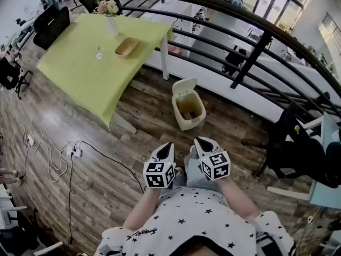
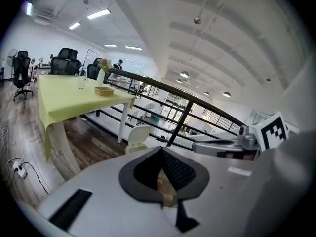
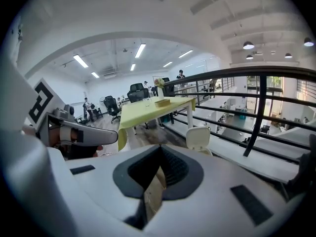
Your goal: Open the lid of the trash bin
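Presently, the left gripper [image 1: 165, 149] is found clenched, its 2 jaws meeting at the tips with nothing between them; only floor is seen through the gap behind the pads in the left gripper view. The right gripper [image 1: 202, 144] is found in the same condition: jaws brought together, nothing grasped. Both tools are held low and close to the person's body, side by side and apart from one another, tips directed forward.

The trash bin [image 1: 184, 122] is noted on the wooden floor [image 1: 106, 159] ahead of the 2 tools, well apart from both and touched by neither. It lies on a line between them, somewhat nearer the right gripper's side. Its lid [image 1: 184, 85] is observed raised, standing up at the far edge of the bin, on the side toward the railing [image 1: 256, 33]; the open mouth and a brownish interior are exposed to the head view. The bin's long axis is judged to run away from the person, near rim to hinge, so any approach would be made straight ahead and downward over the near rim.

The green table [image 1: 96, 63] stands to the left of the bin and beyond it, one leg near it.

On this evidence the lid is judged already open, and the task is assessed as complete or nearly so. No contact is required unless the lid is found unstable, which cannot be settled from these views.
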`<state>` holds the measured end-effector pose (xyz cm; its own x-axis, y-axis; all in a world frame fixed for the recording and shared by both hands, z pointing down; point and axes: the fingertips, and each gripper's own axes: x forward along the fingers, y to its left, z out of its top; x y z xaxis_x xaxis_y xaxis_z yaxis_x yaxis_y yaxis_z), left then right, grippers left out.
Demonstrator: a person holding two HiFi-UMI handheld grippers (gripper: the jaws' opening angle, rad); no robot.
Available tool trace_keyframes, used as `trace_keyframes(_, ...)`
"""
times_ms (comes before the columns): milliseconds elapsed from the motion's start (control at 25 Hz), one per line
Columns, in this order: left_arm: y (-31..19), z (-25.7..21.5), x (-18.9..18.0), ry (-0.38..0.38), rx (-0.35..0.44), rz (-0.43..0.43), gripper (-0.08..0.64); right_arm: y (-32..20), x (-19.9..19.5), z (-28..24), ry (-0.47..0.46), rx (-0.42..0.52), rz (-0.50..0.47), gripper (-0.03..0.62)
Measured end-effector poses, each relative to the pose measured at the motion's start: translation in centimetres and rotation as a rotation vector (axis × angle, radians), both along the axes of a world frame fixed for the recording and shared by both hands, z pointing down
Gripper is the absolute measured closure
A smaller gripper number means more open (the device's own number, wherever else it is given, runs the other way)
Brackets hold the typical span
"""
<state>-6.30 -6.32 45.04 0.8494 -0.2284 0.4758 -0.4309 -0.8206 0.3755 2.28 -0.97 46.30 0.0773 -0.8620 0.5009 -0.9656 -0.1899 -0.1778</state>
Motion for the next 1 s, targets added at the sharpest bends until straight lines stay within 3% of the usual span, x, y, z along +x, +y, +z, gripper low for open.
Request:
trace_keyframes(680,-0.6,-3.4,-0.5,0.067,0.071,-0.002,0.548,-0.3,-2.0,-5.4,0.038,0.135,-0.031,0.598)
trace_keyframes(1000,-0.3,-3.2,-0.6,0.064,0.076,0.004,0.548,-0.4,-3.3,-5.6,0.091,0.124,-0.107,0.598)
